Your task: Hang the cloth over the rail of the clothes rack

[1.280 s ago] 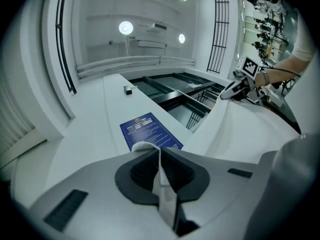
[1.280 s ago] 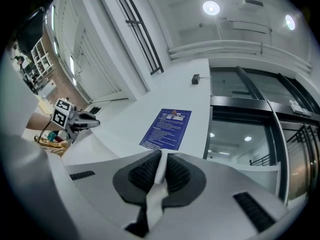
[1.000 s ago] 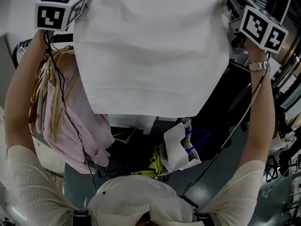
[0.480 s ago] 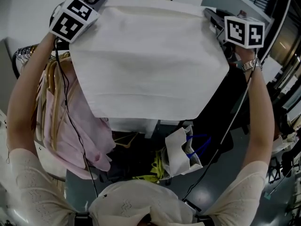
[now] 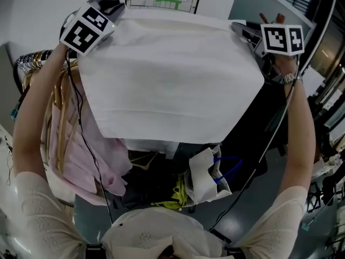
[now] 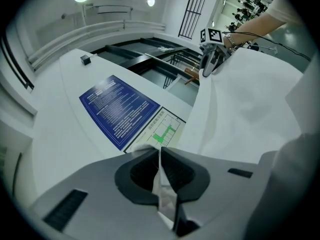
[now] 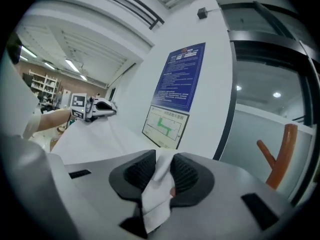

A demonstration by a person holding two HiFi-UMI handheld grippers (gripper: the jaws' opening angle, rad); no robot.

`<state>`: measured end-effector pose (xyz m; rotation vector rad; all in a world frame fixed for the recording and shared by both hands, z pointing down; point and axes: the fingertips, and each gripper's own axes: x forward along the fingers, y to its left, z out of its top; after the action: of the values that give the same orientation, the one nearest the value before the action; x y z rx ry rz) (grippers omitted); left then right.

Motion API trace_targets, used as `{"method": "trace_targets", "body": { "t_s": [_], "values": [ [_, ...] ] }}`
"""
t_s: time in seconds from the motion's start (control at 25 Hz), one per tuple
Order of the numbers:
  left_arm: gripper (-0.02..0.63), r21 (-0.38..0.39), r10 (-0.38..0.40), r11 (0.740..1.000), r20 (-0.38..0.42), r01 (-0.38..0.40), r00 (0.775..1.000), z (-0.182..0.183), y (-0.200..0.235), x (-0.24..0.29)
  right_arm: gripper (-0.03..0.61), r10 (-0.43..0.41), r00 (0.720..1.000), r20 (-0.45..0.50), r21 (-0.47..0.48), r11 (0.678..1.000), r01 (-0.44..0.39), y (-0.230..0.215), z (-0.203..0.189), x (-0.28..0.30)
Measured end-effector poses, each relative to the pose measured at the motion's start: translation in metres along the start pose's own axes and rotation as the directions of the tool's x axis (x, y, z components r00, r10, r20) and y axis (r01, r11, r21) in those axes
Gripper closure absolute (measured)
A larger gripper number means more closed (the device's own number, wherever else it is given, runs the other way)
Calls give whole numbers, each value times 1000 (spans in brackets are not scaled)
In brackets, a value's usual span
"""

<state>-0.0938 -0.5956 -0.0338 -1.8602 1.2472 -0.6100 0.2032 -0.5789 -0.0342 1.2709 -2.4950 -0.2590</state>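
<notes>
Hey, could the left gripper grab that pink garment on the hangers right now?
Probably not. The left gripper is shut on a corner of the white cloth, which the right gripper holds at the other corner, so its jaws are taken. The pink garment hangs mostly uncovered beside that arm.

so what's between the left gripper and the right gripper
The white cloth spans the whole stretch, with the left gripper and right gripper each shut on a corner. The head view shows it.

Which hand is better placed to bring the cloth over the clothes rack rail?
Probably left. Both grippers hold the cloth, but the left gripper sits beside the rail with hangers; the right gripper is farther.
</notes>
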Motion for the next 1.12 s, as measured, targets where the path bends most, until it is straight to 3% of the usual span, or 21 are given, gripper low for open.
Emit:
{"method": "trace_targets", "body": {
  "t_s": [0.16,0.32,0.52,0.6,0.72,0.8,0.92,1.12],
  "values": [
    [591,-22,-39,999,-28,38,999,-4,-8,3,488,76,997,32,46,996,-77,0,-3,-8],
    [592,-27,-49,998,-26,48,998,1,-11,2,488,81,995,53,103,991,-86,-11,-6,-26],
    [592,-39,-53,998,-26,52,998,1,-11,2,488,149,987,62,111,982,-155,-9,-8,-37],
    [591,-45,-47,998,-33,46,998,-7,-8,3,488,112,993,49,97,989,-116,-22,-13,-40],
    [592,-38,-25,999,-14,24,1000,-9,-2,3,488,-24,998,59,92,996,19,-53,-15,-58],
    [592,-38,-23,999,-1,23,1000,-5,-3,1,488,-30,995,91,53,998,25,-46,-3,-64],
    [592,-44,-22,999,10,22,1000,1,-4,1,488,28,989,143,-86,996,-16,0,31,-57],
    [592,-33,8,999,42,-7,999,8,-2,-5,488,135,973,186,-274,958,-80,91,78,-19]
  ]
}}
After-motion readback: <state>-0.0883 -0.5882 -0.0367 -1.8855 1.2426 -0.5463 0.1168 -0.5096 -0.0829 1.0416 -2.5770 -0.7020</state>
